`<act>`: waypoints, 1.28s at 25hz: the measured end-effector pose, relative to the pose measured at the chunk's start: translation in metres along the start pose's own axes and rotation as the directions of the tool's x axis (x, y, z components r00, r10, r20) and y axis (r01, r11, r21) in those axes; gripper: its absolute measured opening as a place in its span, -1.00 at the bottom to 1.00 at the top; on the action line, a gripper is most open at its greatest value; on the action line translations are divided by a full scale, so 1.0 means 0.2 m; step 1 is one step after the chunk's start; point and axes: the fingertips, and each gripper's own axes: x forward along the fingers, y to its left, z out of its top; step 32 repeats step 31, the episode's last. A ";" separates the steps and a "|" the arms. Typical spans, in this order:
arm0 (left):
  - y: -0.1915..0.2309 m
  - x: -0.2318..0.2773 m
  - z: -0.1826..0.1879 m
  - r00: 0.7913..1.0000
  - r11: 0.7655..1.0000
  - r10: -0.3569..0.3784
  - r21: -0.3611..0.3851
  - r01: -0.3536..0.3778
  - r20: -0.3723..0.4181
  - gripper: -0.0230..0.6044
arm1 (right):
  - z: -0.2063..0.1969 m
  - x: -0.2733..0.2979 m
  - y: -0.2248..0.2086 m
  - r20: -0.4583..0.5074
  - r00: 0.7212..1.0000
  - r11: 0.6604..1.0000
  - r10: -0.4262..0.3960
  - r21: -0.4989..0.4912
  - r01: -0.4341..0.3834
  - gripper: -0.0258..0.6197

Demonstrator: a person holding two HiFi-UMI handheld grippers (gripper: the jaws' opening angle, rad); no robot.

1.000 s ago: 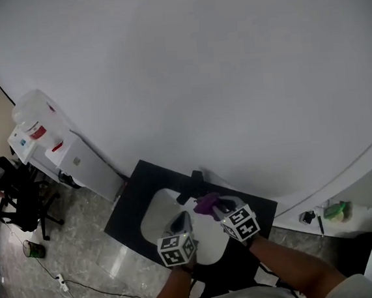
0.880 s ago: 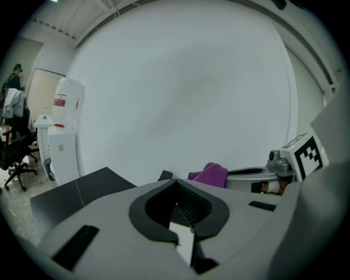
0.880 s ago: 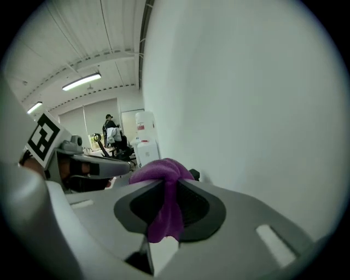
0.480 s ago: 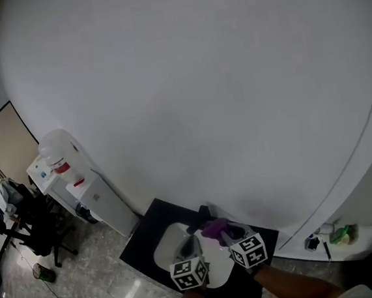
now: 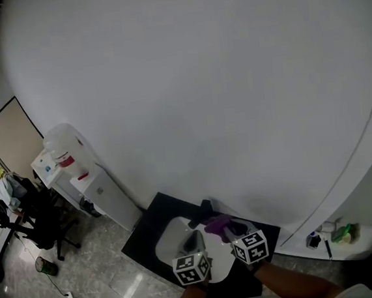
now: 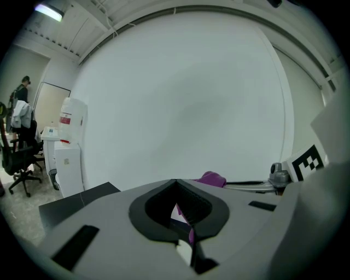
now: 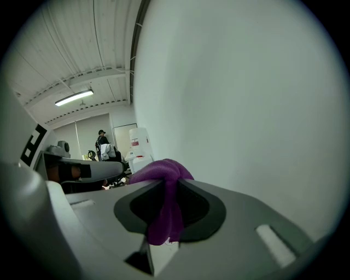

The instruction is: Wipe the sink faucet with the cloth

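Note:
In the head view a white sink [image 5: 172, 244] is set in a black counter [image 5: 148, 230], and a dark faucet [image 5: 202, 213] stands at its back edge. My right gripper [image 5: 224, 229] is shut on a purple cloth [image 5: 217, 224], which it holds right beside the faucet. The cloth [image 7: 164, 191] bunches over and between the jaws of the right gripper [image 7: 167, 183]. My left gripper [image 5: 193, 240] hovers over the basin just left of it. In its own view the left gripper [image 6: 175, 181] has its tips together with nothing held, and the cloth [image 6: 211, 178] shows beyond them.
A white wall rises close behind the sink. A water dispenser [image 5: 69, 163] and an office chair [image 5: 33, 222] stand on the floor to the left. Small items, one of them green [image 5: 342, 233], lie on a ledge at the right. A person [image 7: 102, 143] stands far off.
The head camera has tilted upward, so the sink and both grippers sit lower in the picture. The cloth stays beside the faucet in the right gripper.

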 end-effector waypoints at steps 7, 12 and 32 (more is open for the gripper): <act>0.01 0.01 -0.01 1.000 1.000 0.001 -0.014 -0.001 -0.003 -0.91 | 0.02 0.00 0.00 0.001 1.000 1.000 -0.004 -0.009 0.004 -0.70; 0.01 0.01 -0.03 1.000 1.000 -0.007 -0.023 0.007 -0.015 -0.91 | 0.03 0.01 0.00 0.000 1.000 1.000 -0.003 -0.010 0.003 -0.70; -0.05 0.06 -0.11 0.997 0.996 -0.053 -0.077 0.049 -0.050 -0.91 | -0.01 -0.01 -0.05 -0.007 1.000 1.000 -0.007 0.011 0.007 -0.70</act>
